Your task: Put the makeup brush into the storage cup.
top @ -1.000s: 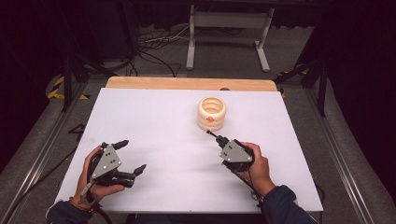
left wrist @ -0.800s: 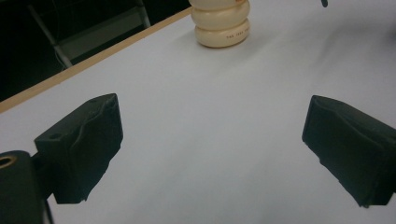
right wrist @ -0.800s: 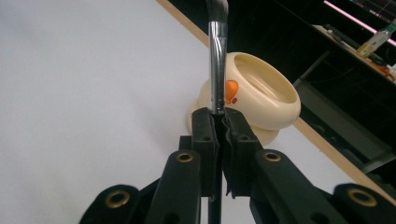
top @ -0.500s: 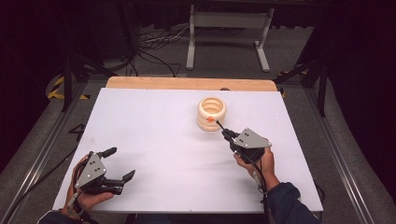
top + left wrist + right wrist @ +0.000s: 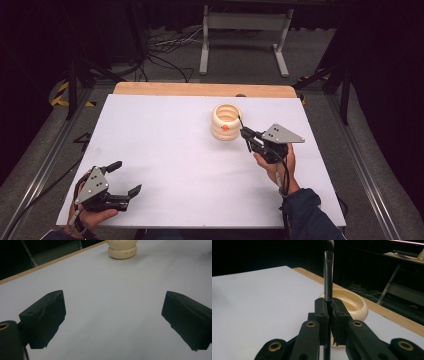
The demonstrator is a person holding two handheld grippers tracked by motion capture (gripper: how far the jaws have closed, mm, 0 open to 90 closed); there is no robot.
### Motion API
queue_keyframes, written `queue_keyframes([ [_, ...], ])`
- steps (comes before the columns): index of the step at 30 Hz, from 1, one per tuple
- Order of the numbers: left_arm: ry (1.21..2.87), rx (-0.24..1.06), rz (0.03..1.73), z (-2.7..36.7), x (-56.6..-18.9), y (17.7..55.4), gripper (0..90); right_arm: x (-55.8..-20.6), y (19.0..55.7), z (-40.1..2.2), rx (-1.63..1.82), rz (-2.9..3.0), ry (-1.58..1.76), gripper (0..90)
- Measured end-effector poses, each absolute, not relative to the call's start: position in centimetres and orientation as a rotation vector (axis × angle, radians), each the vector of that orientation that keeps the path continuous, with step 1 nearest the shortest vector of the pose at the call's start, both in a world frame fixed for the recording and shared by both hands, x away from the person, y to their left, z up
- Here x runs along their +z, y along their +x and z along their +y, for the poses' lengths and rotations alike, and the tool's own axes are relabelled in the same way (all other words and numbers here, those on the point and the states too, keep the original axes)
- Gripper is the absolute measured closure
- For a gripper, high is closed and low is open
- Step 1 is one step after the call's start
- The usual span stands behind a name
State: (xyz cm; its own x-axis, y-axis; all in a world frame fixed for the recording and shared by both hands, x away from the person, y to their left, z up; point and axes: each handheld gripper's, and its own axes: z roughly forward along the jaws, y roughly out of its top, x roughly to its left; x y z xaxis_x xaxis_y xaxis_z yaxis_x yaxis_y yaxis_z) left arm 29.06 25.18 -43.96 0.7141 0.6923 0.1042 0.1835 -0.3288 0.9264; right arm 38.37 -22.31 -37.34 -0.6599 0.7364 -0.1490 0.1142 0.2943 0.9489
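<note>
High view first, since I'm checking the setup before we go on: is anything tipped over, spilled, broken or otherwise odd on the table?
Nothing stands out. The cream holder stands upright on the white table with no spill around it. The right gripper has its jaws shut on a thin brush beside the holder's rim. The left gripper is open, with nothing in it.

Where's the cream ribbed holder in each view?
High view: cream ribbed holder stands right of centre on the white table, just left of the right claw.
Left gripper view: at the top edge, right of centre, far beyond the open jaws.
Right gripper view: behind the shut jaws, which clamp a brush.
Shared landmark: the table's wooden far edge.
</note>
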Motion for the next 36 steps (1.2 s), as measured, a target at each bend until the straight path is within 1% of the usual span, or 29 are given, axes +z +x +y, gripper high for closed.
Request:
queue_keyframes([
  [16, 1.86, 0.59, 0.672, 25.1, -44.0, 29.1, 6.2, -36.1, 39.8, -21.6, 1.46, 1.951, 0.755, 85.1],
  [24, 1.853, 0.579, 0.671, 25.0, -44.1, 29.2, 6.1, -35.5, 41.1, -20.8, 1.497, 1.92, 0.761, 85.1],
  [36, 1.849, 0.564, 0.667, 25.1, -44.1, 29.1, 6.4, -33.4, 42.8, -19.8, 1.532, 1.863, 0.755, 85.1],
])
